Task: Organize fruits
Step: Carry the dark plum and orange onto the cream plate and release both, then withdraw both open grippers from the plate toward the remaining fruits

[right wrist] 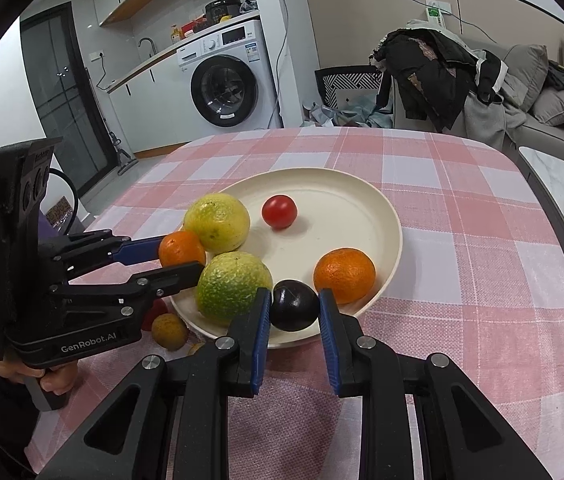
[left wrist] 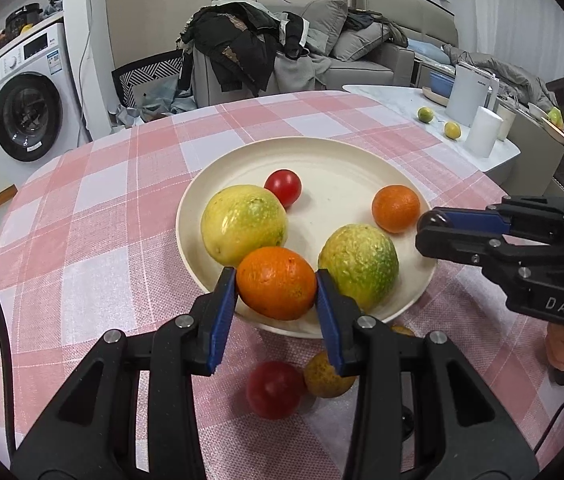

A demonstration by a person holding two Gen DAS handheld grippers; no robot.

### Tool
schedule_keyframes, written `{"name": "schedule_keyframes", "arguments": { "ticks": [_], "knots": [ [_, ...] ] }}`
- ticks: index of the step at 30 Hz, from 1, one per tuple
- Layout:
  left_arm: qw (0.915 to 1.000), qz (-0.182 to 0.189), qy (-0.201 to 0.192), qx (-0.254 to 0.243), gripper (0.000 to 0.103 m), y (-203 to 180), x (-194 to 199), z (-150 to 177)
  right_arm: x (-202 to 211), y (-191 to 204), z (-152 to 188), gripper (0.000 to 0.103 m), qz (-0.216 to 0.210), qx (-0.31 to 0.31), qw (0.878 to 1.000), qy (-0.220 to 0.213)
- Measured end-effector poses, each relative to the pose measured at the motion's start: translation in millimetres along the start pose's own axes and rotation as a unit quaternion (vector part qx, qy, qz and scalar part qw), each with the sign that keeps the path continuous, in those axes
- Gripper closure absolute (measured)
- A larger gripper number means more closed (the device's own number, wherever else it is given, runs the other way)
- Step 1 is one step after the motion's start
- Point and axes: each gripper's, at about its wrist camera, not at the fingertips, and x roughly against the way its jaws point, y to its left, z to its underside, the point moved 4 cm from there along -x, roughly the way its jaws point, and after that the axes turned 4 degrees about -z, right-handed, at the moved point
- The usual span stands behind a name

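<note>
A cream plate [left wrist: 334, 160] [right wrist: 346, 188] sits on the pink checked tablecloth. My left gripper [left wrist: 277, 280] is shut on an orange [left wrist: 277, 282] [right wrist: 181, 249] over the plate's near rim. My right gripper [right wrist: 295, 305] [left wrist: 430, 224] is shut on a dark plum [right wrist: 294, 305] at the plate's rim. On the plate lie two yellow-green fruits [left wrist: 244, 224] [left wrist: 358, 266], a red tomato [left wrist: 283, 187] [right wrist: 279, 211] and a second orange [left wrist: 396, 209] [right wrist: 344, 275].
A red fruit [left wrist: 273, 389] and a small brownish-yellow fruit [left wrist: 324, 376] [right wrist: 169, 331] lie on the cloth beside the plate. A side table at the right holds two limes [left wrist: 425, 114] and white containers [left wrist: 467, 98]. A sofa and washing machine stand behind.
</note>
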Motion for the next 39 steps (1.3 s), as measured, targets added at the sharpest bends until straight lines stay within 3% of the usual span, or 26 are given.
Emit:
{"name": "schedule_keyframes", "arguments": {
  "ticks": [8, 12, 13, 18, 20, 23, 26, 39],
  "knots": [
    [0.9999, 0.009, -0.007, -0.003, 0.066, -4.7, 14.2, 5.1, -1.6, -0.3, 1.3, 0.078, 0.004, 0.002, 1.0, 0.006],
    [0.9998, 0.0, -0.021, 0.001, 0.057, -2.8, 31.9, 6.4, 2.6, -2.6, -1.7, 0.071, 0.006, -0.005, 1.0, 0.001],
    [0.9996, -0.001, -0.027, 0.002, 0.055, -1.9, 37.5, 6.8, 5.4, -4.0, -2.8, 0.065, 0.008, -0.008, 1.0, -0.005],
    [0.999, -0.005, -0.045, 0.006, 0.02, 2.5, 65.2, 12.3, 16.7, -9.2, -4.8, 0.043, 0.024, -0.017, 0.999, -0.014],
    [0.9989, -0.005, -0.047, 0.006, 0.019, 4.1, 73.3, 15.3, 20.3, -9.9, -4.3, 0.024, 0.03, -0.017, 0.999, -0.013],
    [0.999, -0.009, -0.042, 0.015, 0.012, 9.9, 80.4, 20.9, 22.3, -5.7, -0.4, 0.004, 0.025, -0.011, 1.0, -0.004],
    [0.9986, -0.019, -0.043, 0.024, 0.001, 18.1, 84.7, 26.3, 21.7, 0.8, 3.7, 0.0, 0.035, 0.01, 0.999, 0.004],
    [0.9985, -0.021, -0.032, 0.039, 0.001, 28.8, 86.5, 33.0, 7.9, 23.2, 16.7, 0.0, 0.031, 0.053, 0.997, 0.043]
  ]
}}
